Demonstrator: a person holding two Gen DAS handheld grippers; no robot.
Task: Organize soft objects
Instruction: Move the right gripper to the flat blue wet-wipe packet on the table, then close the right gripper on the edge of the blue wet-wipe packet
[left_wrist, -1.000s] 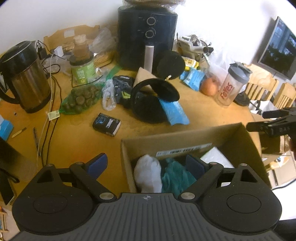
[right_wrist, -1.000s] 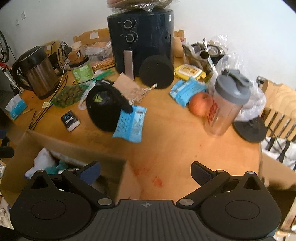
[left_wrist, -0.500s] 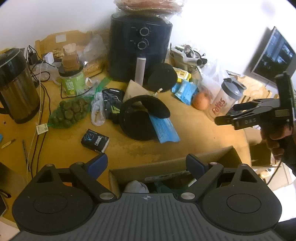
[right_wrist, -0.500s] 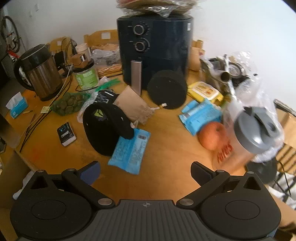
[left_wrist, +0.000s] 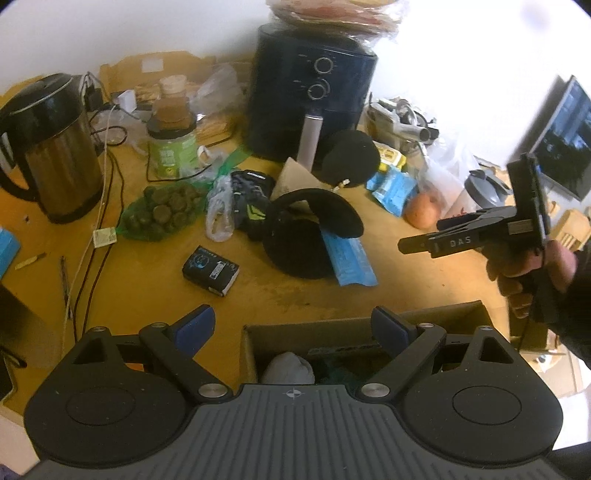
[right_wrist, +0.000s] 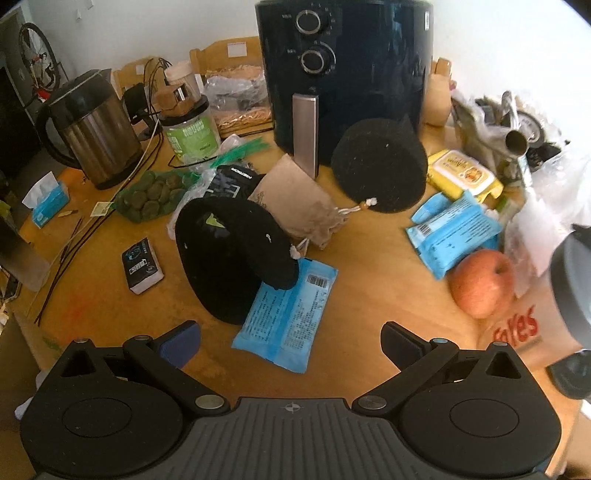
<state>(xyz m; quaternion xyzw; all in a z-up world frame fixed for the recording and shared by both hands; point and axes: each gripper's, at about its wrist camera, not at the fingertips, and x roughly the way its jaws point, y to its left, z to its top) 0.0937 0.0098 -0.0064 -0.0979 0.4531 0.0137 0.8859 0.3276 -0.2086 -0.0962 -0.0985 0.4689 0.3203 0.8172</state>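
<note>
A cardboard box (left_wrist: 332, 334) sits at the near table edge under my open, empty left gripper (left_wrist: 293, 326); a white cloth (left_wrist: 288, 367) and a teal cloth lie inside. Black earmuffs (left_wrist: 306, 236) lie mid-table, also in the right wrist view (right_wrist: 229, 258), partly over a blue wipes pack (right_wrist: 288, 321). A beige pouch (right_wrist: 295, 199), black gloves (left_wrist: 251, 199) and a black round pad (right_wrist: 380, 170) lie behind. My right gripper (right_wrist: 290, 338) is open and empty, just short of the wipes pack; it shows at the right in the left wrist view (left_wrist: 476, 232).
A black air fryer (right_wrist: 343, 74) stands at the back, a kettle (right_wrist: 92, 125) and green jar (right_wrist: 188, 129) at the left. An apple (right_wrist: 484, 284), shaker bottle (right_wrist: 569, 288), blue packs (right_wrist: 454, 232), a small black box (right_wrist: 142, 266) and cables (left_wrist: 92, 236) crowd the table.
My right gripper has moved forward and left from the box toward the earmuffs and wipes pack. My left gripper has drawn back, so less of the box interior shows.
</note>
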